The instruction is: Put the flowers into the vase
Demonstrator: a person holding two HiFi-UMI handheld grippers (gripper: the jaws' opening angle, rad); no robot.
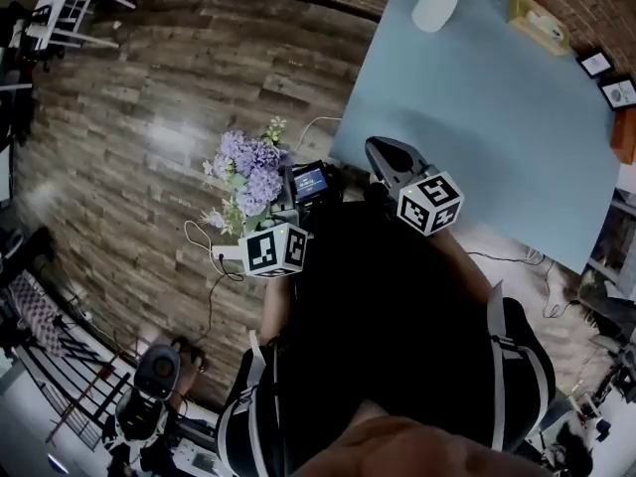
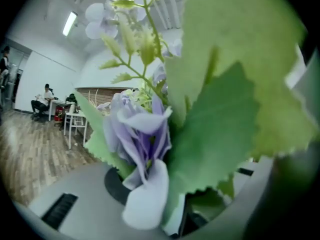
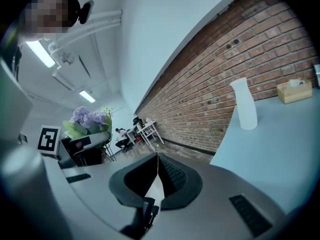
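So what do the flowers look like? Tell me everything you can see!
The flowers are one bunch: pale purple blooms packed in round heads, big green leaves with jagged edges, and a thin sprig with small pale green buds sticking out on top. They may be fabric. The left gripper holds the bunch low down between its jaws, out over the wooden floor. Nothing else touches it, and it is not in the vase yet.
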